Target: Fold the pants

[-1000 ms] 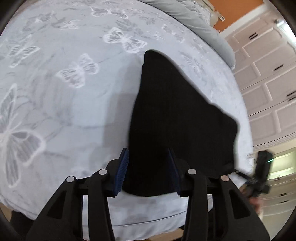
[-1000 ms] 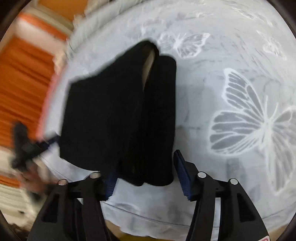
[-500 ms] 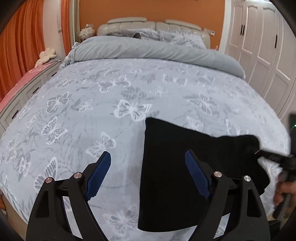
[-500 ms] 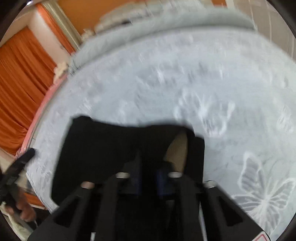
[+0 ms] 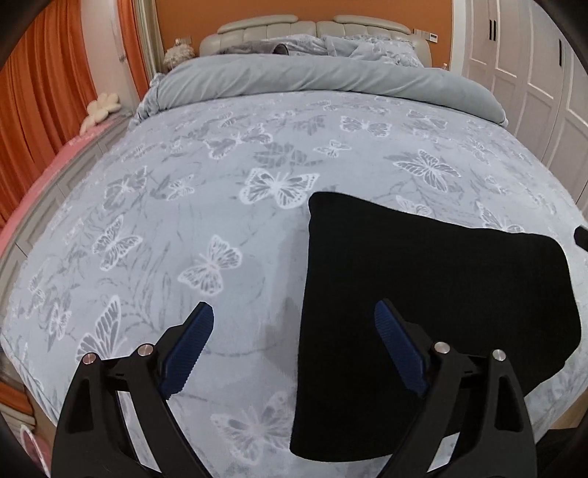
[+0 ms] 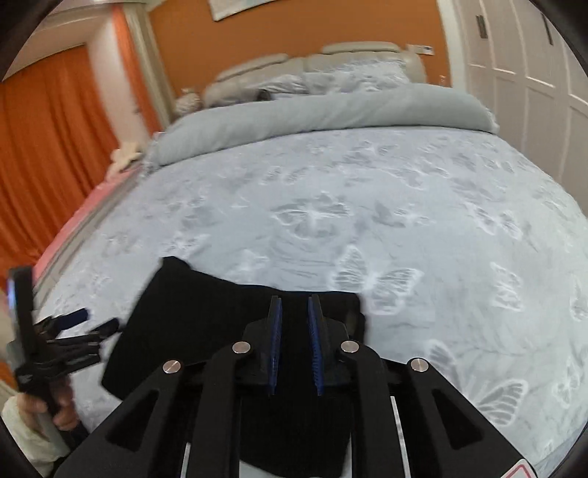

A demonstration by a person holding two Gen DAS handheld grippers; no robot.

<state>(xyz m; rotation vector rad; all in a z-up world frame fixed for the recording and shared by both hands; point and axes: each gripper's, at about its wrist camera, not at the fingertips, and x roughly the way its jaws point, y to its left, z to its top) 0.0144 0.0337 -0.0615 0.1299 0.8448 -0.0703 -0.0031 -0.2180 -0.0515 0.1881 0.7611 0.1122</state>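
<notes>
The black pants (image 5: pixel 422 294) lie folded into a flat block on the butterfly bedspread (image 5: pixel 220 184), near the bed's front edge. My left gripper (image 5: pixel 294 345) hovers over their left edge. Its jaws are opening wide and the blue pads (image 5: pixel 191 349) touch nothing. In the right wrist view the pants (image 6: pixel 183 323) stretch to the left beneath my right gripper (image 6: pixel 295 342). Its jaws stand a narrow gap apart and are opening; no cloth shows pinched between them. A hand (image 6: pixel 62 408) holds the left gripper (image 6: pixel 95 321) at the far left.
A rolled grey duvet (image 5: pixel 330 81) and pillows lie across the head of the bed, before a padded headboard (image 5: pixel 257 25). Orange curtains (image 5: pixel 44 92) hang on the left and white wardrobe doors (image 5: pixel 533 73) stand on the right. The bed's front edge is just below both grippers.
The left gripper let go of the pants' end, opened wide and tilted up. The right gripper closed at the pants' other end, then rose with its jaws parting slightly.
</notes>
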